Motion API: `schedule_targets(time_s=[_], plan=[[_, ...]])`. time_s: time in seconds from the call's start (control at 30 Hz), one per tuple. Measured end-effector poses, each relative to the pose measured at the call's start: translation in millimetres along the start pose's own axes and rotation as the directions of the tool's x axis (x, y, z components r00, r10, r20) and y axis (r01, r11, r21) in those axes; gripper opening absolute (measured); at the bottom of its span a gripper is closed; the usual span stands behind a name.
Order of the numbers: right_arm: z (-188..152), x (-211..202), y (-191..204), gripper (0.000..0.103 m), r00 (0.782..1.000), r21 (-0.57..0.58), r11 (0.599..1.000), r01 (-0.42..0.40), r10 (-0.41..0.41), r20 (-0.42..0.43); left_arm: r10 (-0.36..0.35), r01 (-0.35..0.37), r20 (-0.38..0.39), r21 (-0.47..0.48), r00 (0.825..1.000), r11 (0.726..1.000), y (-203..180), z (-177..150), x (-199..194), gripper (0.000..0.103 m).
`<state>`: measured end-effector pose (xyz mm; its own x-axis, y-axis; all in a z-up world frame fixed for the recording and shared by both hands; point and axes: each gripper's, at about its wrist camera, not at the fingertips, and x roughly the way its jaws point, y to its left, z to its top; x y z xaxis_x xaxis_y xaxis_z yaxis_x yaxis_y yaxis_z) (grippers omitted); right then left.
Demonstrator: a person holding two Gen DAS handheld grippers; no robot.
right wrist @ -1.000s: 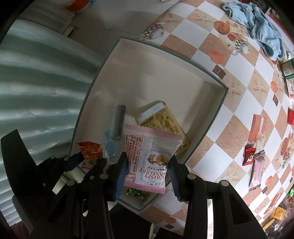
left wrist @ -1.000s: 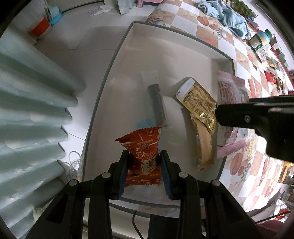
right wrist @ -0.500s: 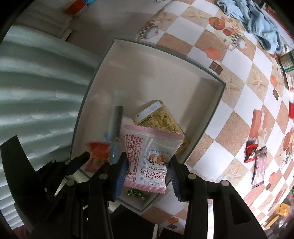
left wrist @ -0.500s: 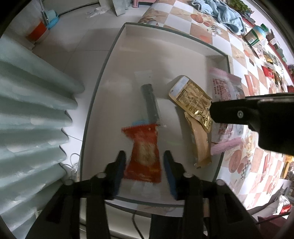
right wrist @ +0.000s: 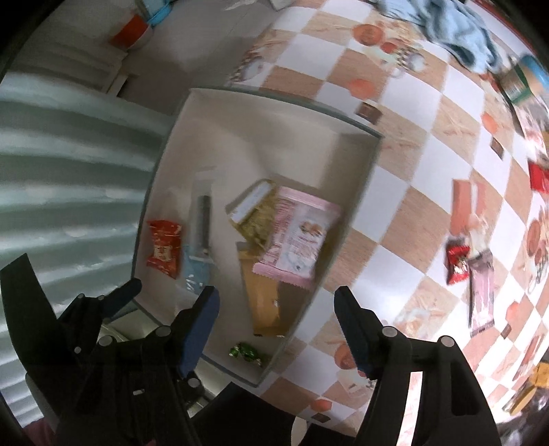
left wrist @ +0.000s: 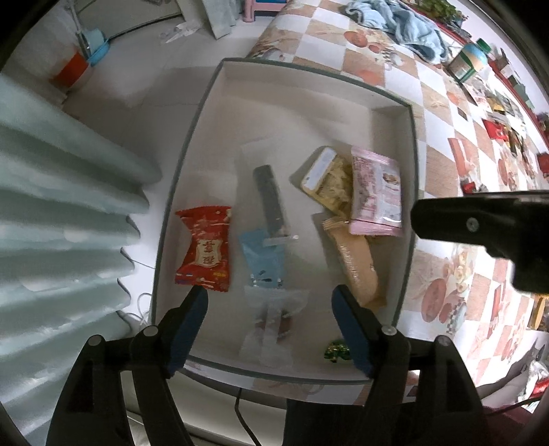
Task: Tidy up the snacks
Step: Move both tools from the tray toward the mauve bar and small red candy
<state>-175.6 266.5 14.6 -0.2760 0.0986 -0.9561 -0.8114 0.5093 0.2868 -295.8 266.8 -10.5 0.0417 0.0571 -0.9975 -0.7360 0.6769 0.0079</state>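
A white box [left wrist: 398, 106] [right wrist: 370, 132] sits at the table's left edge and holds several snacks. A red packet [left wrist: 204, 247] [right wrist: 164, 247] lies at its left wall. A pink cranberry packet [left wrist: 376, 196] [right wrist: 300, 236] lies at its right side on a yellow packet [left wrist: 327, 178] and a tan bar [left wrist: 357, 266]. A dark stick in a clear-blue wrapper [left wrist: 269, 212] lies in the middle. A green candy [left wrist: 337, 350] [right wrist: 245, 353] lies near the front wall. My left gripper [left wrist: 269, 320] is open and empty above the box's near end. My right gripper [right wrist: 276, 324] is open and empty above its right edge.
The checkered tablecloth [right wrist: 411, 164] holds more snacks at the right: a red packet [right wrist: 456, 262], a dark pink packet [right wrist: 480, 298], an orange bar [right wrist: 461, 206]. A blue towel [left wrist: 398, 24] and a jar [left wrist: 468, 60] are at the far end. Corrugated panels [left wrist: 61, 223] stand left of the box.
Both grippers opened. The red packet dropped from the left gripper to the box floor at the left wall. The pink packet dropped from the right gripper onto the yellow packet.
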Motion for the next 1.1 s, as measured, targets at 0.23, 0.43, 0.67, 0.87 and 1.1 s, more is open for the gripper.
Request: schedule_targets(time_s=[0.23, 0.43, 0.67, 0.87, 1.1], plan=[[-20.4, -10.6, -47.9, 0.102, 0.997, 0.095, 0.992, 0.077, -0.076, -0.009, -0.029, 0.027, 0.030, 0.063, 0.999, 0.998, -27.4, 3.3, -14.9, 0.078], [-55.0, -8.6, -103.9, 0.102, 0.996, 0.218, 0.972, 0.089, -0.080, -0.047, -0.073, 0.069, 0.030, 0.113, 0.997, 0.991, -54.6, 5.2, -21.2, 0.078], [-113.7, -5.9, -181.4, 0.102, 0.986, 0.368, 0.916, 0.160, -0.131, -0.101, -0.100, 0.098, 0.000, 0.178, 0.995, 0.979, -94.7, 2.2, -14.0, 0.079], [-135.4, -6.0, -223.9, 0.102, 0.977, 0.430, 0.879, 0.207, -0.166, -0.131, -0.121, 0.124, -0.026, 0.229, 0.992, 0.966, -130.2, 3.1, -9.4, 0.079], [-110.6, -5.6, -240.7, 0.102, 0.973, 0.382, 0.895, 0.229, -0.198, -0.118, -0.124, 0.126, -0.025, 0.237, 0.992, 0.963, -158.0, 19.4, -8.7, 0.079]])
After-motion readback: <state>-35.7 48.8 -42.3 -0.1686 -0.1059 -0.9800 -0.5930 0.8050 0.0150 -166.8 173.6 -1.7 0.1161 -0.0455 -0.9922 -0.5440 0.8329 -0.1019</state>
